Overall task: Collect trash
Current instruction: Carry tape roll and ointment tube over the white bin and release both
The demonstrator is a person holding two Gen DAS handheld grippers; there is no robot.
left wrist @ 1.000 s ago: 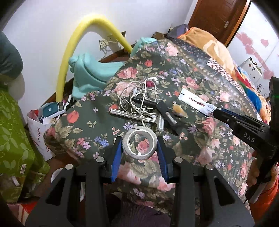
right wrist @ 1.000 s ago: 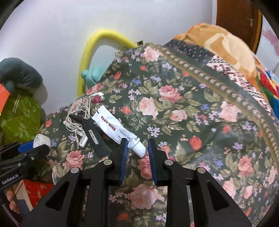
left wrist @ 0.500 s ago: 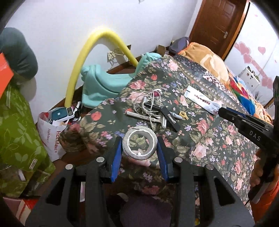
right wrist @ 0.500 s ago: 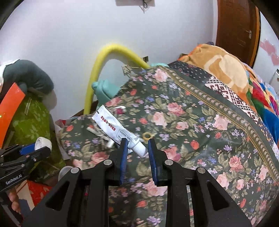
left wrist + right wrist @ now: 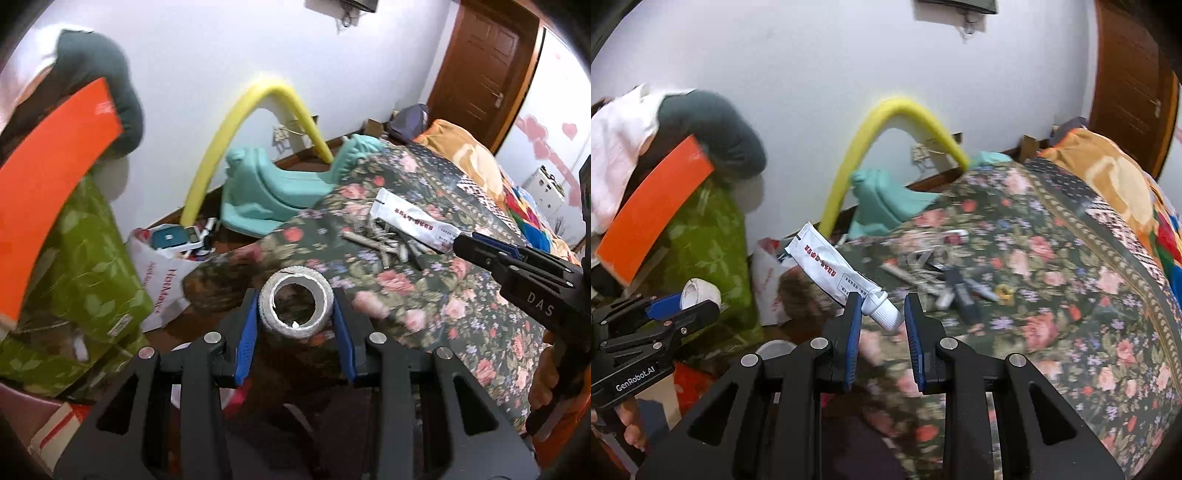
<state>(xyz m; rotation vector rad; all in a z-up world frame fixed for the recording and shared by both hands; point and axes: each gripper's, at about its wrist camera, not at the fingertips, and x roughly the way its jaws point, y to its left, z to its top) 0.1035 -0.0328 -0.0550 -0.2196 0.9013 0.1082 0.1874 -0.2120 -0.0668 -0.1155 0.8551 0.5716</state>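
Both our tongs have lifted off the floral bedspread (image 5: 436,295) and drawn back since the earlier frames. We see the left tongs (image 5: 295,317) clenched on the near-empty tape roll (image 5: 294,301), held over the bed's edge. Our right tongs (image 5: 882,314) grip the white tube (image 5: 842,273) by its capped end, raised above the bed. Earphones and small clutter (image 5: 945,273) lie on the bedspread.

I am looking into a lived-in bedroom of a home: a bed (image 5: 424,295) is lying under a floral quilt, a brown wooden door (image 5: 480,70) is standing beyond the bed's far end, and bags (image 5: 162,273) and a teal plastic toy (image 5: 266,199) are crowding the floor beside the bed.
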